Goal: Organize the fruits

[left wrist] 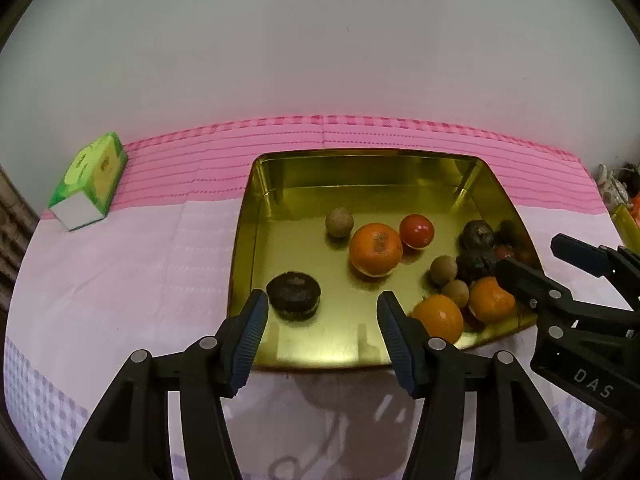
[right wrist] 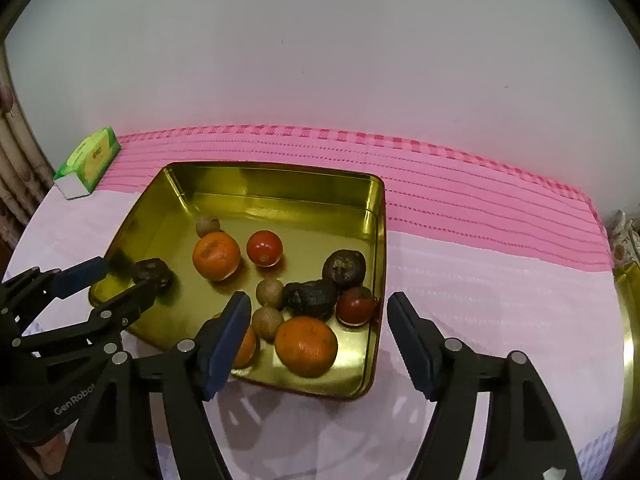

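A gold metal tray (left wrist: 256, 184) (right wrist: 280, 180) on the pink cloth holds fruit: oranges (left wrist: 376, 249) (right wrist: 306, 346), red tomatoes (left wrist: 417, 231) (right wrist: 264, 248), small brown round fruits (left wrist: 339, 222) (right wrist: 269, 293) and dark wrinkled fruits (left wrist: 294, 295) (right wrist: 344, 266). My left gripper (left wrist: 322, 338) is open and empty, just above the tray's near edge, close to a dark fruit. My right gripper (right wrist: 318, 340) is open and empty, over the tray's near right corner, above an orange. Each gripper shows in the other's view, the right one (left wrist: 532, 264) and the left one (right wrist: 116, 278).
A green tissue box (left wrist: 90, 180) (right wrist: 88, 158) lies at the back left of the table. A white wall stands behind. Another gold rim (right wrist: 630, 320) shows at the far right edge. A curtain hangs at the left.
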A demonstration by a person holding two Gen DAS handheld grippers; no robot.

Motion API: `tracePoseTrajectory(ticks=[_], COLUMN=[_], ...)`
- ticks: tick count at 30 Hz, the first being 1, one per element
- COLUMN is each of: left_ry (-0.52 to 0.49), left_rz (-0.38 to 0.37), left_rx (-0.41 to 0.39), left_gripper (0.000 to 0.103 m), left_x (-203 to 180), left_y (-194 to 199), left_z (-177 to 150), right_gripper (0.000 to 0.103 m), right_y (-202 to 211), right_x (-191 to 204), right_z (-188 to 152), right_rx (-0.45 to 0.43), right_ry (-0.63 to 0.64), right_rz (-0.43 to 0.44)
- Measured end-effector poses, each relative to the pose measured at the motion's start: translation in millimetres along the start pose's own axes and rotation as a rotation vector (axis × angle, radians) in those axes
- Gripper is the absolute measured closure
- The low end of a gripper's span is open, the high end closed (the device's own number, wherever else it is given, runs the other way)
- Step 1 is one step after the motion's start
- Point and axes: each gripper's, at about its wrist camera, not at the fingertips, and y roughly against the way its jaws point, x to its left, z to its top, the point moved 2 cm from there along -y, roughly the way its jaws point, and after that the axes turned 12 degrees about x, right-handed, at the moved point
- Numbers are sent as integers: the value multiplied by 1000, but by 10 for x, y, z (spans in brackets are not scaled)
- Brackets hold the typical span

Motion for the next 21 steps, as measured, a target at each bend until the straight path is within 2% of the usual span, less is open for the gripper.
tracePoseTrajectory(ticks=[7, 10, 16, 21], left_ry=[11, 20, 27, 60], left_rz=[22, 36, 57, 46], left_rx=[-16, -21, -27, -12], left_gripper=[45, 45, 45, 45], left_x=[23, 37, 65, 88], left_y=[170, 232, 332, 351], left_z=[-226, -322, -543, -722], right_gripper=[32, 24, 24, 16], right_y=[136, 213, 349, 437], right_x=[37, 54, 108, 140], right_z=[-222, -356, -553, -721], right_rx=[4, -3, -3, -15], right_ry=[-4, -2, 5, -11], right_rz=[10, 3, -8, -9])
